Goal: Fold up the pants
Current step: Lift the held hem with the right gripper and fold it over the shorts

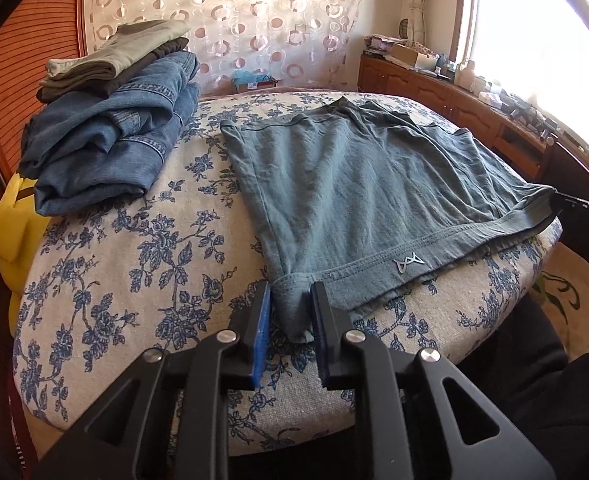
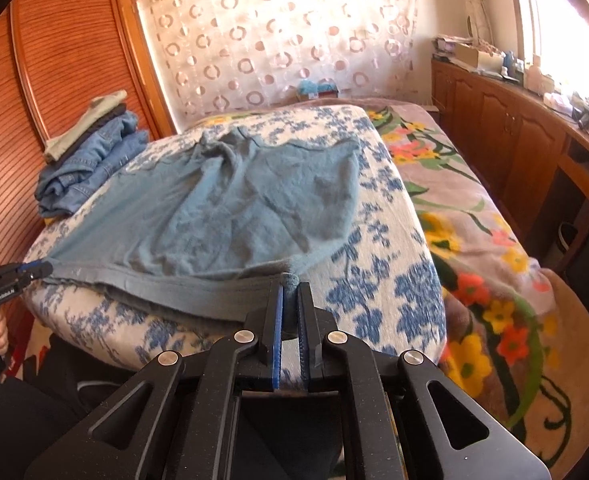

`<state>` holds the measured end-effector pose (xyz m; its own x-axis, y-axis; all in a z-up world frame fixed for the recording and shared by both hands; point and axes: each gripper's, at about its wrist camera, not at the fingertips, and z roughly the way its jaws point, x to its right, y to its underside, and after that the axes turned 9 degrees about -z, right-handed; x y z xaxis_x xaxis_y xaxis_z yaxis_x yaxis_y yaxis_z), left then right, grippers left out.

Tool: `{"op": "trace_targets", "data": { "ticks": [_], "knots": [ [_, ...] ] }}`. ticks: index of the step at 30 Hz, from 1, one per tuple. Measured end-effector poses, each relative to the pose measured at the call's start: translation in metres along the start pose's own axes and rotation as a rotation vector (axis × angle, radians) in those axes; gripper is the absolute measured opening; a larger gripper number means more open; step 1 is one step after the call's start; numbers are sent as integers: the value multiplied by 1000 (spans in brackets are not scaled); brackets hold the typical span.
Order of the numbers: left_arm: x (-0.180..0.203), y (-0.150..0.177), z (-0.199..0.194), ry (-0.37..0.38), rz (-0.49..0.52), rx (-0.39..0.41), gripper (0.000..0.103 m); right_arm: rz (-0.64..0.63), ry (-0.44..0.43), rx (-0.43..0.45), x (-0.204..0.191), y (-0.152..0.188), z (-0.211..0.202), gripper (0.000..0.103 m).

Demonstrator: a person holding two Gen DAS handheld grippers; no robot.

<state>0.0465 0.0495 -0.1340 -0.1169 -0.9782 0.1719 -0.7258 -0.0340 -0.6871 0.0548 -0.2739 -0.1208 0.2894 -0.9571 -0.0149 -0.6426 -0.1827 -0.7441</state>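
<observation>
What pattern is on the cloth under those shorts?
Blue flowers and leaves on a pale cream ground, covering the cushion. The left wrist view shows it best.

left gripper [image 1: 290,300] seemingly pinching, right gripper [image 2: 290,292] clamped

Left gripper [image 1: 290,304]: black angular linkage arms, silver round rivets, blue finger pads. Right gripper [image 2: 290,300]: same build. Person wears dark clothing [image 2: 14,412].

Both views are lit by strong daylight from the window [image 1: 542,52] at the upper right of the frame, where the panes are blown out to white. Straight lines are bowed by fisheye distortion, and the corners are darkened by vignetting.
</observation>
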Motion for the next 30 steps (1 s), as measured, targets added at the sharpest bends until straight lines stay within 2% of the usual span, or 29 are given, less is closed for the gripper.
{"op": "trace_targets", "data": {
  "ticks": [2, 4, 8, 10, 12, 21, 30],
  "knots": [
    [1, -2, -2, 1, 2, 11, 26, -11, -6, 15, -3, -7, -1, 4],
    [0, -5, -4, -2, -7, 31, 39, -28, -15, 32, -8, -16, -1, 4],
    [-7, -9, -5, -1, -32, 39, 47, -60, -37, 59, -22, -33, 2, 4],
    [-10, -11, -6, 3, -45, 49, 61, -84, -52, 65, -31, -41, 6, 4],
    [-14, -13, -8, 13, -58, 63, 66, -106, -67, 69, -42, -47, 10, 4],
    [-19, -26, -12, -15, -63, 110, 68, -183, -150, 78, -89, -68, 31, 4],
    [-29, -30, -17, -58, -80, 123, 68, -275, -260, 91, -149, -92, 50, 4]
  ]
}}
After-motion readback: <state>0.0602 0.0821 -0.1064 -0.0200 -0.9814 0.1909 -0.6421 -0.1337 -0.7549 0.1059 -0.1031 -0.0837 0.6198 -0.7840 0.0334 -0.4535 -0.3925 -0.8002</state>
